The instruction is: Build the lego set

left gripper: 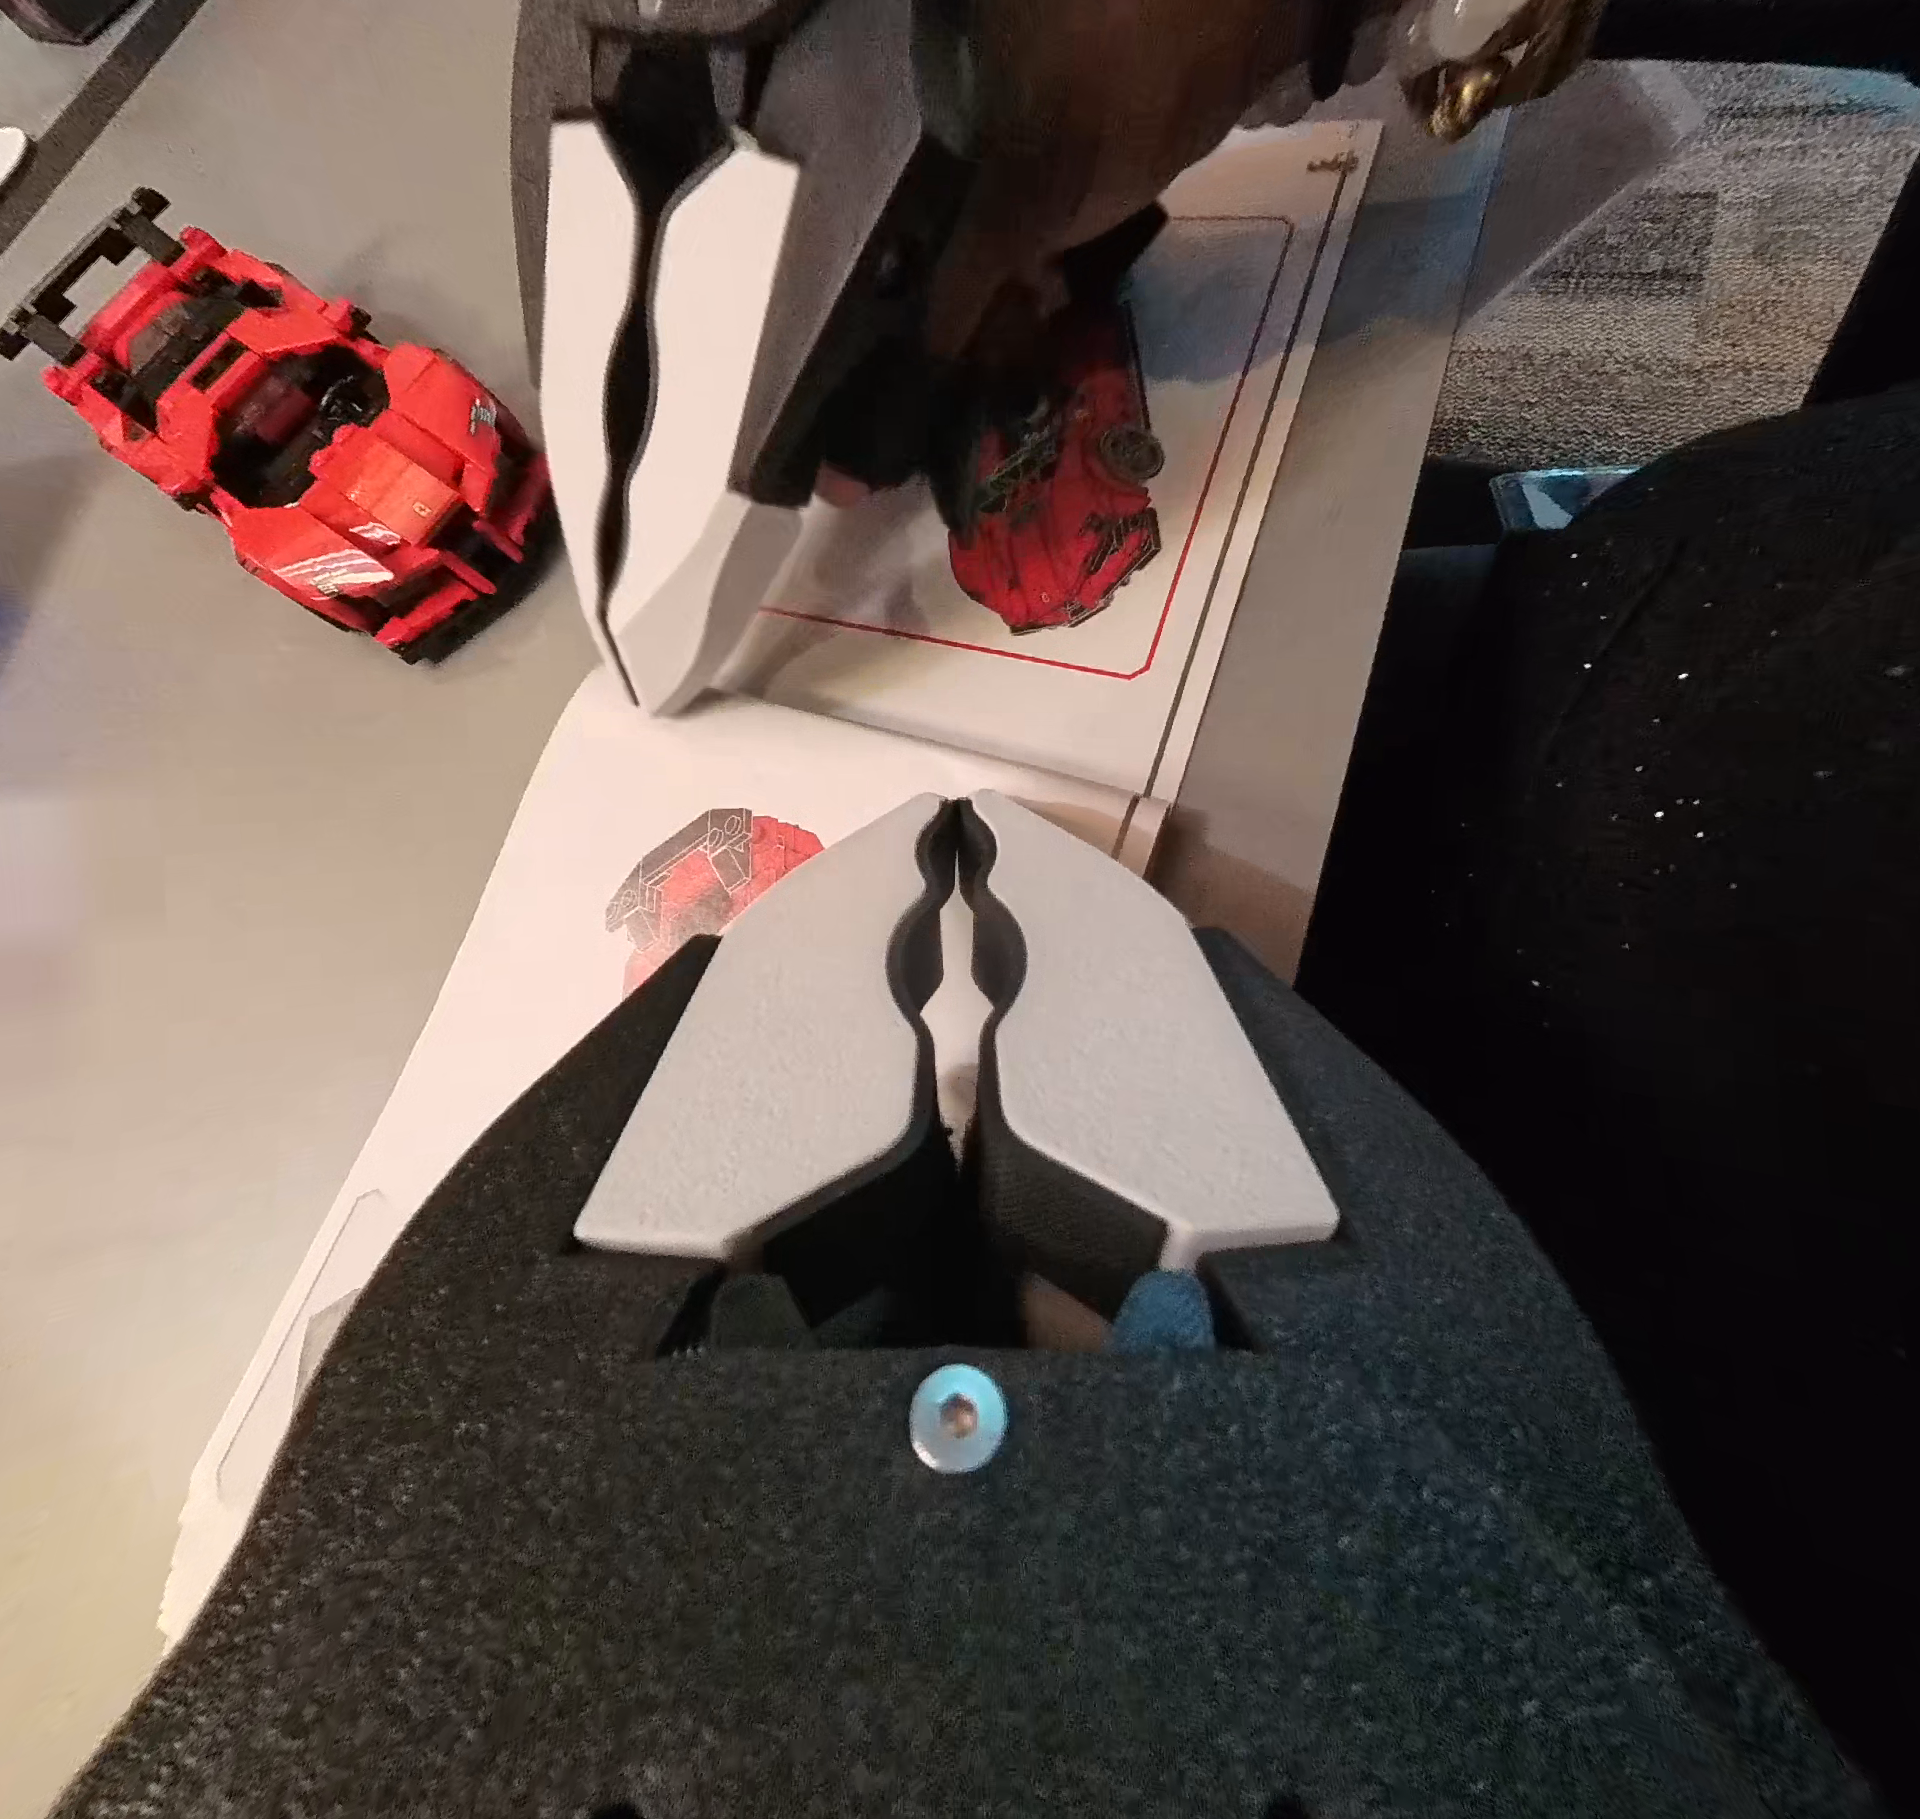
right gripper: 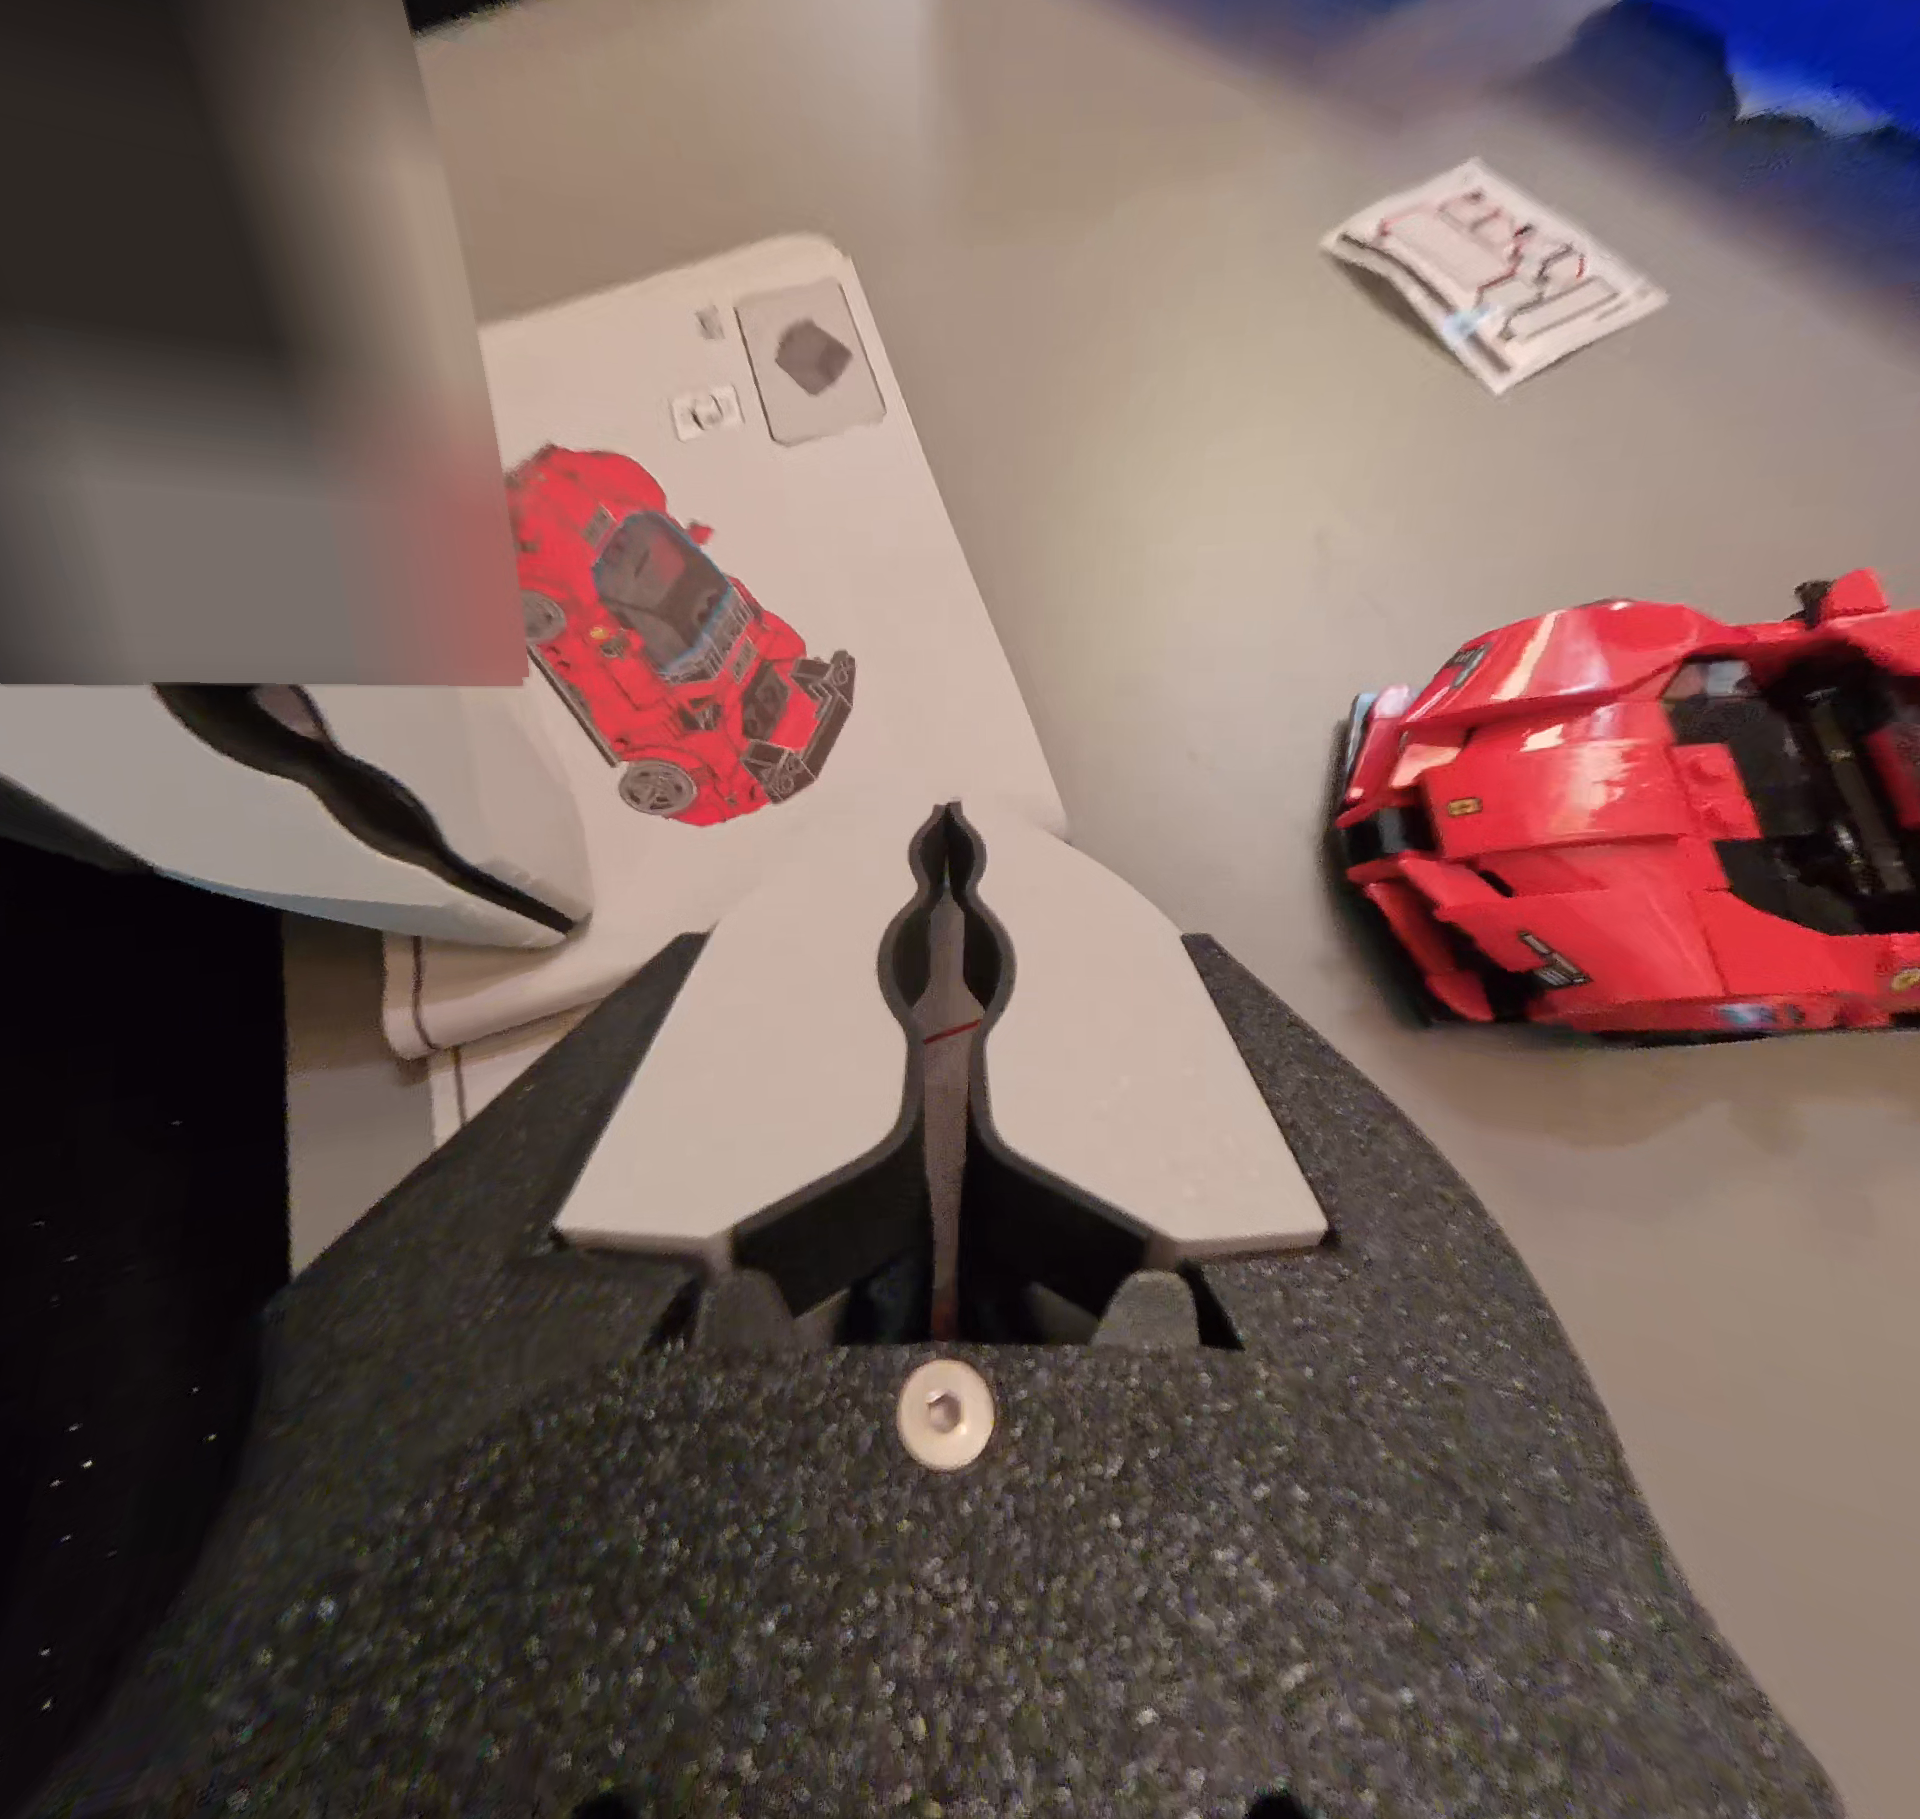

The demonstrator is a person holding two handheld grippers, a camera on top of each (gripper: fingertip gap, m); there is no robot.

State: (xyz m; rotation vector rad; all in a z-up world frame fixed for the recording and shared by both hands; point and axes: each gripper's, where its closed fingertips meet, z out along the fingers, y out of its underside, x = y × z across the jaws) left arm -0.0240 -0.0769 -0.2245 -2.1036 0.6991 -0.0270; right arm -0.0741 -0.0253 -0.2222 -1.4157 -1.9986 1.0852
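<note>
Both grippers, left (left gripper: pixel 958 813) and right (right gripper: pixel 948 819), closed together over the open booklet (right gripper: pixel 894 626), pinching nothing visible. Red car (right gripper: pixel 1642 834) on table (right gripper: pixel 1195 470), just right of booklet, seemingly near complete. Best checked against printed page before adding parts. Sticker sheet (right gripper: pixel 1496 273) only in right view; hand (left gripper: pixel 1091 107) only in left.

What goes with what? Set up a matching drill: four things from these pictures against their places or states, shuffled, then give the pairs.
Things:
1. red toy car
2. instruction booklet
3. sticker sheet
4. left tongs

Places or states:
A. shut, over the open pages
B. lying open at the table's near edge
C. alone on bare table, beyond the car in the right wrist view
D. standing on the grey table beside the booklet

Pairs: 1-D, 2-B, 3-C, 4-A
</note>
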